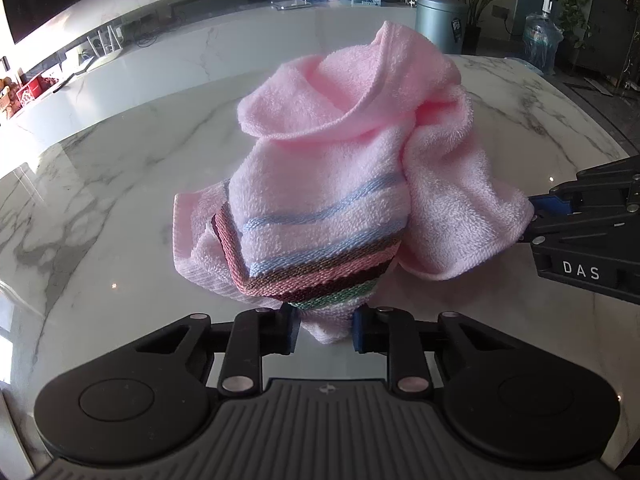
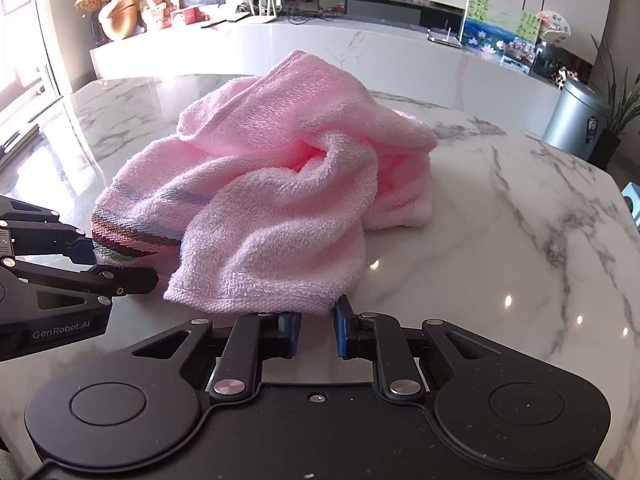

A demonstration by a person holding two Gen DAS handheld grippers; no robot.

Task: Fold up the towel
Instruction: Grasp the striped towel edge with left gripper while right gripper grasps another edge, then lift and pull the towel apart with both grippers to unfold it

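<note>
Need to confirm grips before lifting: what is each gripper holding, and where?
Left gripper pinches the pink towel at its striped end; right gripper pinches the plain hemmed edge.

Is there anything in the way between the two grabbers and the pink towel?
No, nothing visible. The left gripper pinches the striped corner of the towel, and the right gripper pinches a plain pink edge. Only bare marble table lies around the crumpled towel.
</note>
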